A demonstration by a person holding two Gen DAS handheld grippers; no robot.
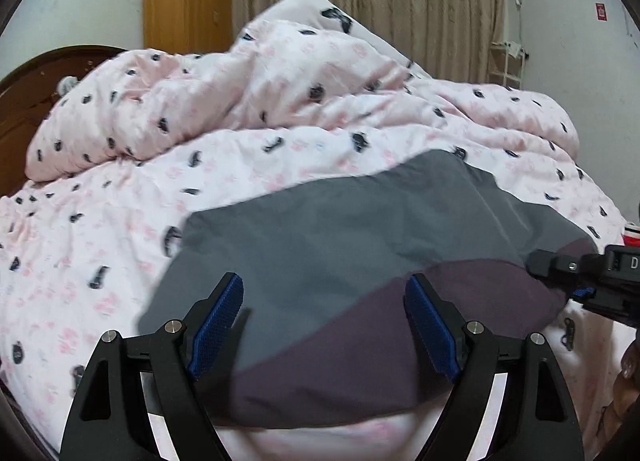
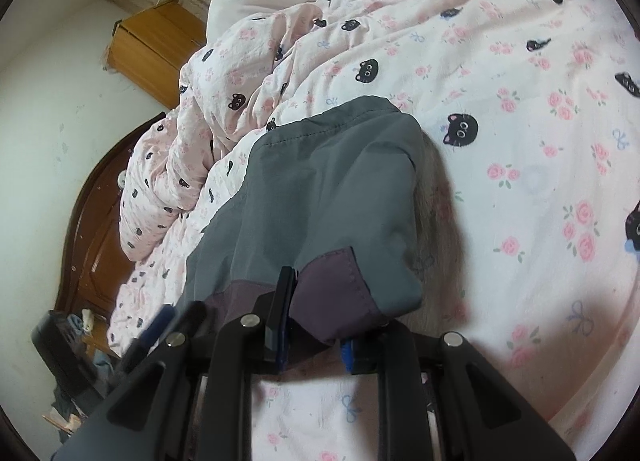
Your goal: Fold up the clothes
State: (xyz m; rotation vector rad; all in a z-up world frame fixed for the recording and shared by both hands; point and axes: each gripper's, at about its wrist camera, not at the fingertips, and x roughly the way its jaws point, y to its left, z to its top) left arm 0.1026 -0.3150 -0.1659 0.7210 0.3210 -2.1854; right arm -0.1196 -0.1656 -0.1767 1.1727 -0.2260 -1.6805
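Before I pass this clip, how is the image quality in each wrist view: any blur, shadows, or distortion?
Left wrist view: motion blur smears the quilt print and the grey garment edges; fisheye bends the curtain.
Right wrist view: sharper, cat prints crisp, though the left gripper at the lower left is smeared; the garment casts a soft shadow on the quilt; the frame is strongly tilted, with dark vignette corners.
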